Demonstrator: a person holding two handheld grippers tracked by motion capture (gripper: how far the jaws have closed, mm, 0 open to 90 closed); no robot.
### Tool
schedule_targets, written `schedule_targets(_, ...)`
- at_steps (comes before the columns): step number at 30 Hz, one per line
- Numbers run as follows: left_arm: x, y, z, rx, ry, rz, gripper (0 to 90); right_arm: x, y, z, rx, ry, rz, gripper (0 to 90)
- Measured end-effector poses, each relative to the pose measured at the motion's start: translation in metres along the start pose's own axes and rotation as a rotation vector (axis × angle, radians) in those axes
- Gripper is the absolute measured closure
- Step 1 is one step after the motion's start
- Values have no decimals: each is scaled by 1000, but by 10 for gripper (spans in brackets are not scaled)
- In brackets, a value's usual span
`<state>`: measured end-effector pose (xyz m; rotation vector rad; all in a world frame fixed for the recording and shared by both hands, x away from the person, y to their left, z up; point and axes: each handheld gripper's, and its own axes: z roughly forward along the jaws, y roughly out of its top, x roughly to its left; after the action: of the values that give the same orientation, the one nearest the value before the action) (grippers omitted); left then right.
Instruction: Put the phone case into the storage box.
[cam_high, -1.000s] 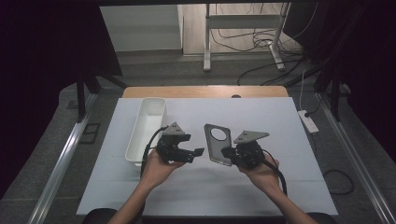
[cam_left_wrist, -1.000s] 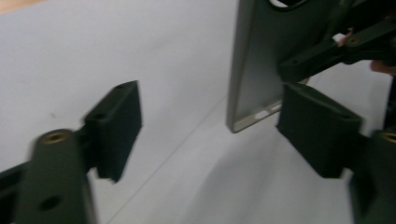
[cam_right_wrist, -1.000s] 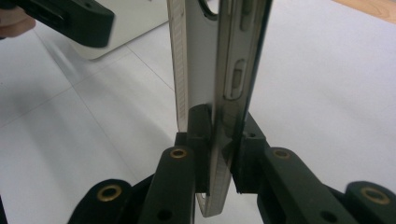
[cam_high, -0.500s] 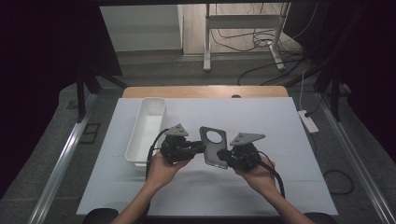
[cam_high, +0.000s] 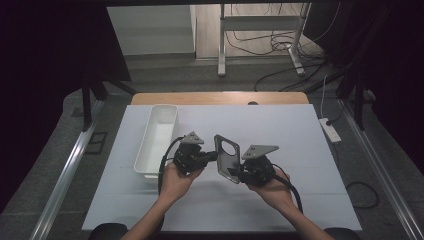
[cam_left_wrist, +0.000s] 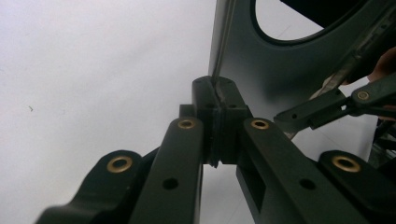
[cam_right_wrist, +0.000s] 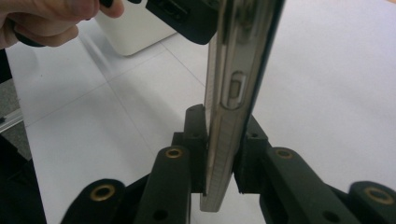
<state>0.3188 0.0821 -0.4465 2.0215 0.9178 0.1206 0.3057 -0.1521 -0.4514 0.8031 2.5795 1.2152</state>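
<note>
Your left gripper (cam_high: 212, 157) has just closed on the left edge of the dark flat phone case with a round camera hole (cam_high: 227, 159). The case stands on edge above the white table (cam_high: 300, 130), long axis up and away. Your right gripper (cam_high: 235, 172) clamps its lower edge. The right gripper view shows its side button.

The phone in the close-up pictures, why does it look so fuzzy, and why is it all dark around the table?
Right gripper view: the phone sits too close, so its edge blurs. Left gripper view: its back is soft and dim. High view: light falls on the table, the room stays dark.
</note>
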Motion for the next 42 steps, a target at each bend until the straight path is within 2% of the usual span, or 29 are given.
schedule_targets(6,0,2,2,11,26,-4,888,-1,0,-1,0,-4,7,696)
schedule_targets(7,2,3,2,16,32,-10,888,-2,0,-2,-1,-6,10,656)
schedule_targets(13,12,5,-1,22,56,-31,887,-5,0,-4,1,-1,18,585)
schedule_targets(17,17,5,-2,24,55,-42,888,-6,-1,-5,13,1,15,545)
schedule_targets(22,22,7,-4,24,42,-54,888,-9,0,-6,36,27,12,509)
schedule_targets(29,29,14,-12,13,61,-40,887,-19,1,-11,50,57,41,414)
schedule_targets(38,39,18,-20,19,85,-43,888,-28,-5,-19,66,33,46,274)
schedule_targets(42,44,19,-22,23,92,-44,888,-32,-9,-23,71,25,62,248)
